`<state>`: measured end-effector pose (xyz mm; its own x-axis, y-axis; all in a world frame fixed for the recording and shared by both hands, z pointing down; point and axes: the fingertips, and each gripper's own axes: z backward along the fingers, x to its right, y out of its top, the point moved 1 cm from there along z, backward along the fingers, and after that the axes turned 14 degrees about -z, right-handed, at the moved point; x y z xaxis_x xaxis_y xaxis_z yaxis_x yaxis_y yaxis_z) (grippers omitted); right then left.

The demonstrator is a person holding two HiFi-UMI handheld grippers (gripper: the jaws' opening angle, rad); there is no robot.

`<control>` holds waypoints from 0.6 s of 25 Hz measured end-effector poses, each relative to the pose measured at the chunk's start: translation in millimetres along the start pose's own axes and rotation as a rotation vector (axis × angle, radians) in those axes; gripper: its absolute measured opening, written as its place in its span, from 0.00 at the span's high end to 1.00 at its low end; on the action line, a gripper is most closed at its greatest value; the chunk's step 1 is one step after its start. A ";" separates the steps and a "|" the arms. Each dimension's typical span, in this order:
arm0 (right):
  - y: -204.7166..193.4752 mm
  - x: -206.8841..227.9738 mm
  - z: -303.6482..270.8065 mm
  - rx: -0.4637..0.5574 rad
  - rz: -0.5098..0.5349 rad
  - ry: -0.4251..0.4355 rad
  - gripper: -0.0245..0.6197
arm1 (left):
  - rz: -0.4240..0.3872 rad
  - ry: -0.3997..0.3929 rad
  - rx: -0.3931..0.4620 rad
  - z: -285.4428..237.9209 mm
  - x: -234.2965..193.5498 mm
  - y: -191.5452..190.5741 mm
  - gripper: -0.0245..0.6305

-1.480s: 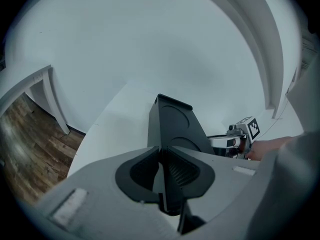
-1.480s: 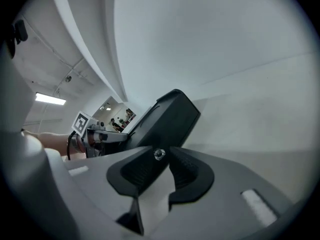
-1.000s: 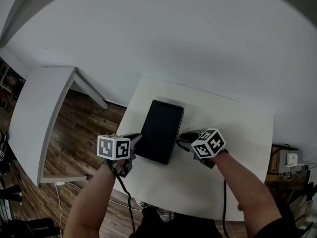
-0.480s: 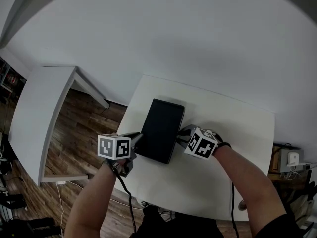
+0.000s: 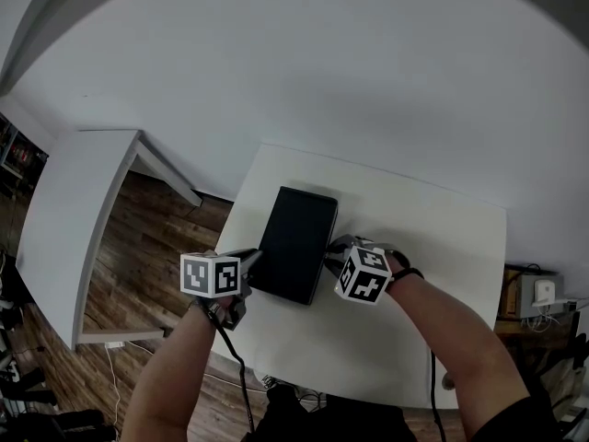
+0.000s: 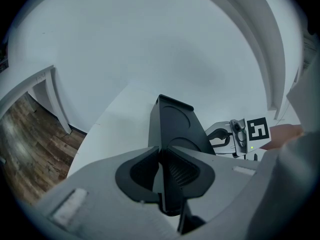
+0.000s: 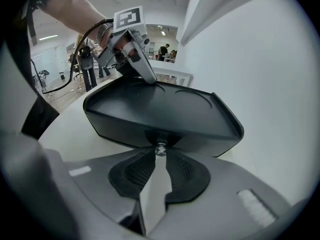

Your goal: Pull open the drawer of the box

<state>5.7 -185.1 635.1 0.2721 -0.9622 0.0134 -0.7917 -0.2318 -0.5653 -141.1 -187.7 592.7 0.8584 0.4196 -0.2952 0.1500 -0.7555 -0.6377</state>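
**Black box** (image 5: 296,242) lying flat on the white table (image 5: 442,247), between the two grippers.

**Left gripper** (image 6: 162,153): fingers pressed together on the near edge of the box. The part of the box below them is hidden behind the pads.

**Right gripper** (image 7: 160,153): fingertips narrowed about the small metal knob (image 7: 160,148) on the box's side face. They appear to pinch it, though the contact is partly masked by the knob itself.

In the head view the knob and that face are covered by the right gripper's marker cube (image 5: 362,274). The drawer's outline cannot be made out on the dark face.

Legible print is confined to the black-and-white square patterns on the cubes. The background figures (image 7: 164,50) in the right gripper view are too small to resolve.
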 end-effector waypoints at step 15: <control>-19.4 2.8 13.6 -0.002 -0.040 -0.031 0.85 | 0.026 0.004 0.002 -0.9 -1.2 -0.3 0.87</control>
<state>29.3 -181.3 634.9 0.3204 -0.9472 0.0101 -0.7807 -0.2701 -0.5636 -141.7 -188.4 593.8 0.8640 0.3974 -0.3091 0.1260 -0.7652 -0.6314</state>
